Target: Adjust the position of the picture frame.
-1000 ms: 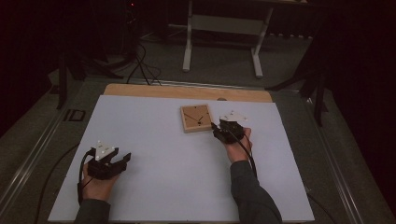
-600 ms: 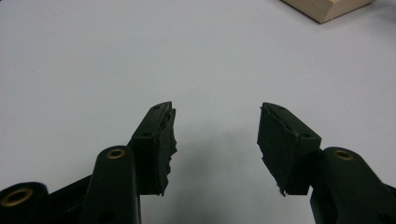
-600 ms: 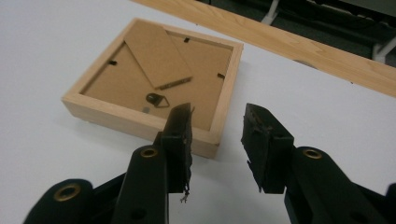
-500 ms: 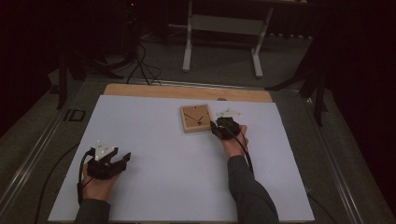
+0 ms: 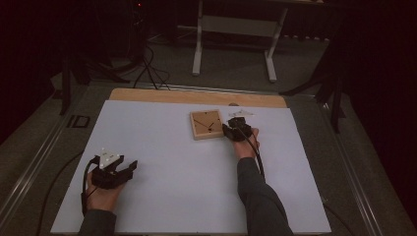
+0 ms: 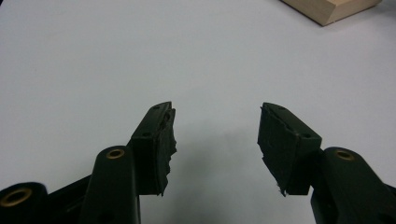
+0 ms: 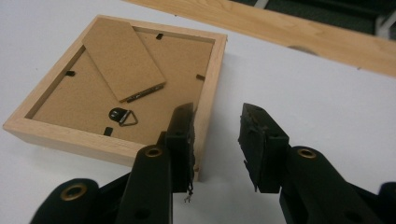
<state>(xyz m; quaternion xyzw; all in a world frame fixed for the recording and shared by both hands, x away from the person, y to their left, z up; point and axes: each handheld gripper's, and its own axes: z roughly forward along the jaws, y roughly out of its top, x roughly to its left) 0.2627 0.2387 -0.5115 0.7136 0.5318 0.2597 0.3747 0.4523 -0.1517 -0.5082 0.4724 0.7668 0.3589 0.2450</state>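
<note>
A square wooden picture frame lies face down on the white sheet, its brown backing board, folded stand and hanging ring up. My right gripper is at the frame's right side. It is open, with one jaw above the frame's right rail and the other over the white sheet outside it. My left gripper rests near the front left of the sheet, open, nothing between its jaws. A corner of the frame shows far ahead of it.
The white sheet covers most of the table, and a bare wooden strip runs along its far edge. Metal rails border the table on both sides. A white stand and cables are on the floor beyond.
My right gripper has crept a little forward and left, closer in on the frame's right rail. The left gripper has not moved.
</note>
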